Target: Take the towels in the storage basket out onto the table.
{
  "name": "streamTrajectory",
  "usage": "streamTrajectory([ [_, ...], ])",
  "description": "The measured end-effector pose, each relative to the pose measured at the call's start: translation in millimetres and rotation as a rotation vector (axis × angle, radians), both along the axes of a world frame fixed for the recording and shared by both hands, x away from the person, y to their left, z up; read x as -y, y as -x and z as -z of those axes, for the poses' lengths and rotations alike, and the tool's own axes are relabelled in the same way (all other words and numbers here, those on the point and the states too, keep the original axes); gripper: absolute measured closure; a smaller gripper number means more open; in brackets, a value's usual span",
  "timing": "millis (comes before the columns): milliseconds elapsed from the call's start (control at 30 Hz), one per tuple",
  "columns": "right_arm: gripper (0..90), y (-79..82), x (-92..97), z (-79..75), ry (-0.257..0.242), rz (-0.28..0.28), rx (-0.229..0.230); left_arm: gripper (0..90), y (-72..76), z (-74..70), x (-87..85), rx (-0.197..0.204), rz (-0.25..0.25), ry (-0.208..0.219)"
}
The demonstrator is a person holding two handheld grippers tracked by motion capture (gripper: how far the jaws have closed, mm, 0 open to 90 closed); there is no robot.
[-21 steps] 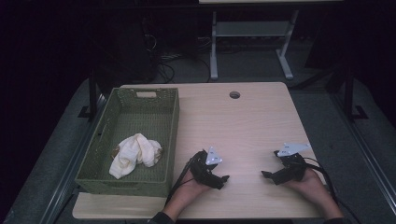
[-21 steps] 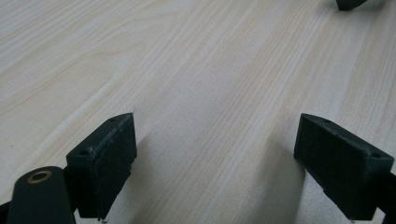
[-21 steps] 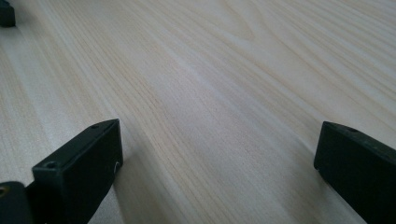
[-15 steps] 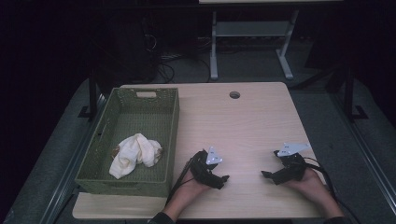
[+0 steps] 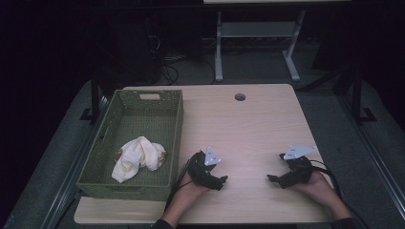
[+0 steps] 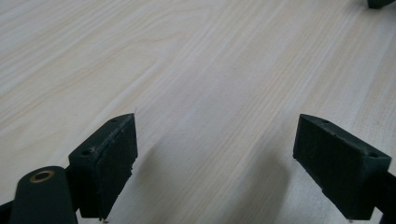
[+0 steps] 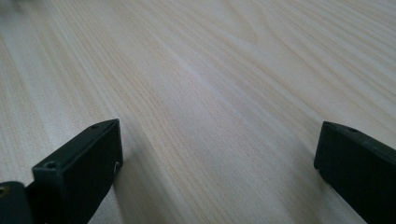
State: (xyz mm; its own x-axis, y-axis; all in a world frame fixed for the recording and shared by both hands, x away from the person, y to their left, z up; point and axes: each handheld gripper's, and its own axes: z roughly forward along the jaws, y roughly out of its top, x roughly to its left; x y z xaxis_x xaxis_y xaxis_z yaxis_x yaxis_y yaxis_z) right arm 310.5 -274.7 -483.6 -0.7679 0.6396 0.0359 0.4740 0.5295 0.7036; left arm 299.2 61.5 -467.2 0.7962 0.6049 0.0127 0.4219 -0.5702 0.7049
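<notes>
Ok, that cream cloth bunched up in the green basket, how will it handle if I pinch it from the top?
The cream cloth lies crumpled in soft folds, so it will probably hang limp and unfurl when lifted. It looks light for its bulk, so a pinch on one fold should carry it. The green basket has a woven wall, which might snag a trailing end.

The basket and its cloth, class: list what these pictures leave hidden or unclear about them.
- Cloth, high view: folded on itself, so its underside, true shape and dark spots are unreadable.
- Basket, high view: near wall hides the floor behind it.
- Left gripper, high view: too small and dark to read its jaws.
</notes>
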Motion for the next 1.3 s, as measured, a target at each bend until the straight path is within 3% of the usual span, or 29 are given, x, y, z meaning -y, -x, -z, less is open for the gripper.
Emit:
streamTrajectory([
  [100, 0.8, 0.0, 0.0, 0.0, 0.0, -0.001, 0.0, 13.2, -0.4, -1.8, -0.9, 0.0, -0.011, 0.017],
  [967, 0.8, 0.0, 0.0, 0.0, 0.0, 0.0, 0.0, 13.3, -4.6, -16.5, 2.2, 0.015, -0.026, -0.034],
  [1300, 0.8, 0.0, 0.0, 0.0, 0.0, 0.0, 0.0, 13.3, -5.3, -31.4, 1.2, 0.022, -0.033, -0.014],
])
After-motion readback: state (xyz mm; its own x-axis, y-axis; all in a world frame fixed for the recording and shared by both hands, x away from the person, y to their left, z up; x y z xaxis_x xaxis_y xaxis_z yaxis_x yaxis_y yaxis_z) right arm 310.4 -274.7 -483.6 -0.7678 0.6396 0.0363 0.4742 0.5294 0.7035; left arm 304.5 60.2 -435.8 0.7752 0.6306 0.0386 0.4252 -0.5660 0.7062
